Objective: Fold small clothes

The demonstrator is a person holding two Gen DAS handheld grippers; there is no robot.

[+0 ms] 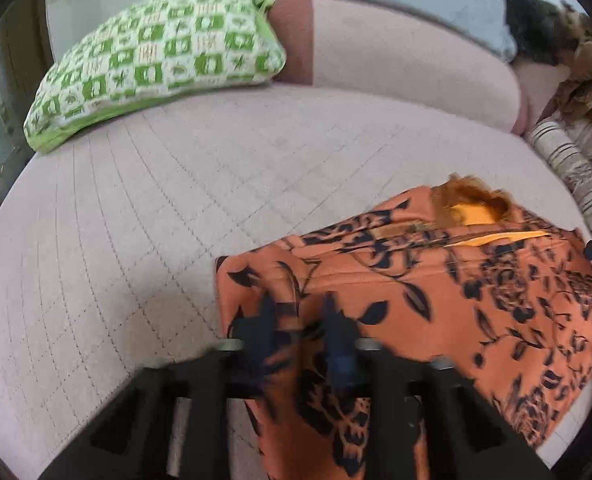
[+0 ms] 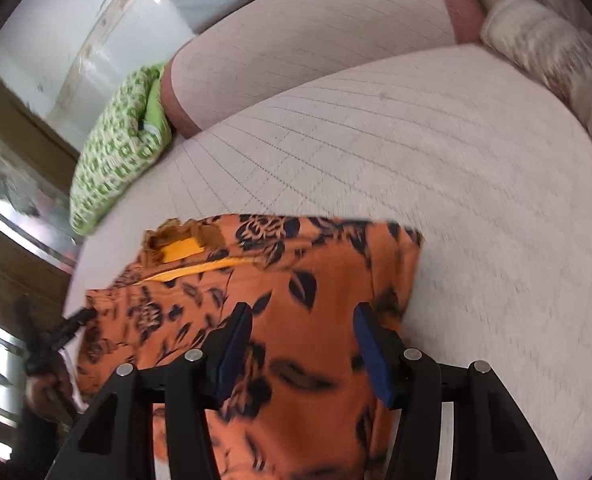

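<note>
An orange garment point(image 1: 435, 280) with a dark floral print and a yellow inner lining lies partly folded on a pale quilted seat point(image 1: 136, 220). My left gripper point(image 1: 299, 312) is blurred at the garment's left edge; its fingers stand close together with a strip of the fabric between them. In the right wrist view the same garment point(image 2: 315, 264) lies under my right gripper point(image 2: 301, 312). That gripper is open, its blue pads point(image 2: 236, 344) well apart above the cloth. The left gripper's dark tip point(image 2: 78, 318) shows at the garment's far left corner.
A green-and-white patterned pillow point(image 1: 156, 60) leans at the back left of the seat. A striped cushion point(image 1: 567, 160) and a dark furry item point(image 1: 555, 40) sit at the right. The sofa backrest point(image 1: 395, 52) rises behind. Bare quilted surface point(image 2: 455, 180) stretches right of the garment.
</note>
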